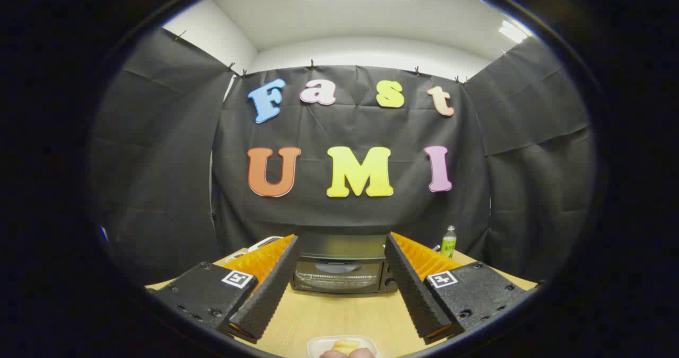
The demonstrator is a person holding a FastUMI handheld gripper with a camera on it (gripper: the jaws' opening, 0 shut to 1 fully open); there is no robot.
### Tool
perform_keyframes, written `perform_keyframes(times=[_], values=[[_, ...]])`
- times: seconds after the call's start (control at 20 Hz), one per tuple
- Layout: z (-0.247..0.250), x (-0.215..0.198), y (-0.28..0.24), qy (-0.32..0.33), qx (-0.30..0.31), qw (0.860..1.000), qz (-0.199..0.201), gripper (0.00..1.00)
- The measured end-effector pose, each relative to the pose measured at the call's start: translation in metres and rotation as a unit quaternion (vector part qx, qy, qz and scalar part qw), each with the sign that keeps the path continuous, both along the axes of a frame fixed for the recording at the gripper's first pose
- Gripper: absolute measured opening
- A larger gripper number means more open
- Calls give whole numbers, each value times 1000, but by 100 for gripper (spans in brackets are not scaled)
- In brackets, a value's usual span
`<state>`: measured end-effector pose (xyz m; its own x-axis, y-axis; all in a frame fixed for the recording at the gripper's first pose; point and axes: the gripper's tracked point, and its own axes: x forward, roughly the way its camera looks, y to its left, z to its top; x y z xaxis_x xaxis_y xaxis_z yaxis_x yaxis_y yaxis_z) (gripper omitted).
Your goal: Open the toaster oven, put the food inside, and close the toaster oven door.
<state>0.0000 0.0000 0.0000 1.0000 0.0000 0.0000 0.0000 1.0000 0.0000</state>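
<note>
The tool point(342, 289) hangs above the wooden bench point(339, 315) with its two fingers point(270, 286) spread wide apart, nothing held between them. Straight ahead, framed in the gap between the fingers, the toaster oven point(342, 265) sits toward the far edge of the bench, close to the black cloth wall. Its glass door point(339, 276) is shut (the heating rods show faintly through the glass), and its knobs point(391, 281) sit on the side beside the right finger.

The food point(345, 346), pale yellow pieces, lies in a small white tray point(318, 343) at the near edge of the bench, below and between the fingers, well apart from the oven. Something pinkish, perhaps a fingertip point(347, 354), touches the tray's near rim; it is too cut off to tell.

A small bottle point(449, 241) with a green label stands upright toward the far right corner of the bench, beyond the right finger. A white object point(262, 241) peeks out behind the left finger, too hidden to identify.
</note>
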Motion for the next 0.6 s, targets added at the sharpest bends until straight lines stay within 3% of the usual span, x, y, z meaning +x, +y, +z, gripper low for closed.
perform_keyframes(times=[0.6], values=[[-13,8,-5,27,17,999,-5,100]])
